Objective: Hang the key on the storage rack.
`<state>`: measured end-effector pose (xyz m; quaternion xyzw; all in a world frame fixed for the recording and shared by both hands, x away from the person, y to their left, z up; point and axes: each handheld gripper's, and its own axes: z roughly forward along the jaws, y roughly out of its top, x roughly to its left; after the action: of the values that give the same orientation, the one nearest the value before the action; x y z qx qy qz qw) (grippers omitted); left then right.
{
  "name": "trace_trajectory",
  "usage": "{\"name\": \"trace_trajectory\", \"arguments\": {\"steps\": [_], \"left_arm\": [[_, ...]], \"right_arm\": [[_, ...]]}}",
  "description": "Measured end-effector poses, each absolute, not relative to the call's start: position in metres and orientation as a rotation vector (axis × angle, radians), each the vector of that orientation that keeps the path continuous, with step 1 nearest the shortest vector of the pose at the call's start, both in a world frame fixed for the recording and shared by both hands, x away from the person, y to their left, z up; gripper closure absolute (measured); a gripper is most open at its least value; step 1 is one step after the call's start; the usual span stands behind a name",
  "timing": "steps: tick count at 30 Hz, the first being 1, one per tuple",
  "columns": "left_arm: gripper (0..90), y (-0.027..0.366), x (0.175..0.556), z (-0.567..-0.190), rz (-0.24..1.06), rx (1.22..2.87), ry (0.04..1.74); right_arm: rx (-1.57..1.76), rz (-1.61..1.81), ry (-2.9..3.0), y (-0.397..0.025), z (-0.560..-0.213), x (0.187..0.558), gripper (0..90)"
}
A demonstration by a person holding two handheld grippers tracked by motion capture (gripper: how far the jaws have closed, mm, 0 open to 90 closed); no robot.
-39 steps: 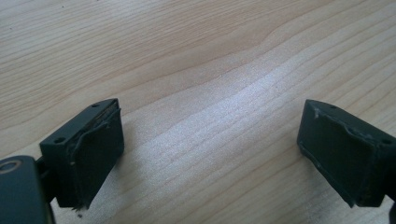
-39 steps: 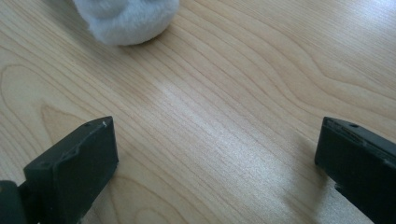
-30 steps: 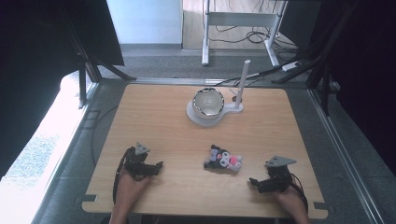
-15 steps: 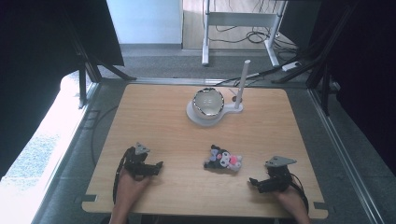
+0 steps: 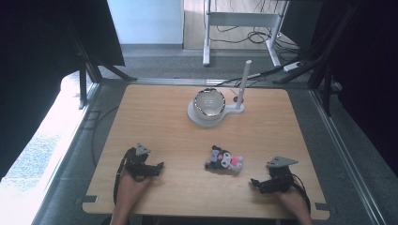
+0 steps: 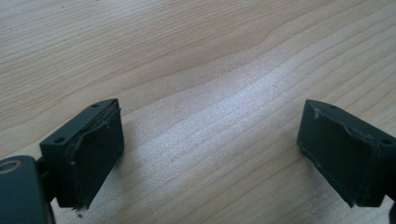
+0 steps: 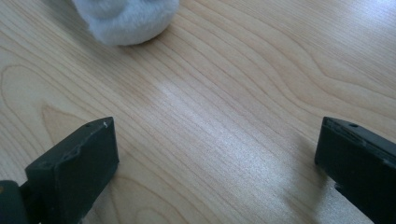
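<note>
I am holding my left gripper [image 5: 157,166] low over the wooden table [image 5: 155,117] near its front left corner, its jaws standing wide apart with bare wood between them, as the left gripper view shows [image 6: 210,154]. My right gripper [image 5: 256,183] is sitting near the front right corner, jaws likewise spread wide and gripping nothing [image 7: 217,163]. A small plush toy [image 5: 224,161], black, white and pink, is lying between my two grippers, closer to the right one and well apart from both; a pale fuzzy part of it [image 7: 126,18] is peeking in at the top of the right gripper view. Toward the table's far edge, a round metal bowl [image 5: 209,103] is resting on a white stand [image 5: 232,110] with an upright white post [image 5: 243,82].
</note>
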<state>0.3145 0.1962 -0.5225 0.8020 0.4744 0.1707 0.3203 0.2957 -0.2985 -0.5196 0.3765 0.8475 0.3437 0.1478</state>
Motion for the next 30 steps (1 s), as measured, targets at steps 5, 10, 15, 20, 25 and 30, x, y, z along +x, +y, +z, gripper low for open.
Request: {"name": "trace_trajectory", "arguments": {"steps": [5,10,15,20,25,30], "left_arm": [[7.2,0.196,0.315,-0.522,0.45,2.109,1.245],[7.2,0.196,0.314,-0.523,0.449,2.108,1.246],[7.2,0.196,0.314,-0.523,0.448,2.108,1.246],[7.2,0.196,0.314,-0.523,0.449,2.108,1.247],[7.2,0.196,0.314,-0.523,0.449,2.108,1.247],[7.2,0.196,0.314,-0.523,0.449,2.108,1.247]], "right_arm": [[1.089,0.989,2.452,-0.298,-0.518,0.296,0.0],[1.08,0.988,2.461,-0.298,-0.515,0.296,0.0],[1.066,0.975,2.476,-0.298,-0.512,0.297,0.0],[1.055,0.96,2.489,-0.298,-0.509,0.298,0.2],[1.043,0.942,2.502,-0.297,-0.508,0.299,0.3],[1.024,0.927,2.527,-0.294,-0.506,0.302,0.9]]}}
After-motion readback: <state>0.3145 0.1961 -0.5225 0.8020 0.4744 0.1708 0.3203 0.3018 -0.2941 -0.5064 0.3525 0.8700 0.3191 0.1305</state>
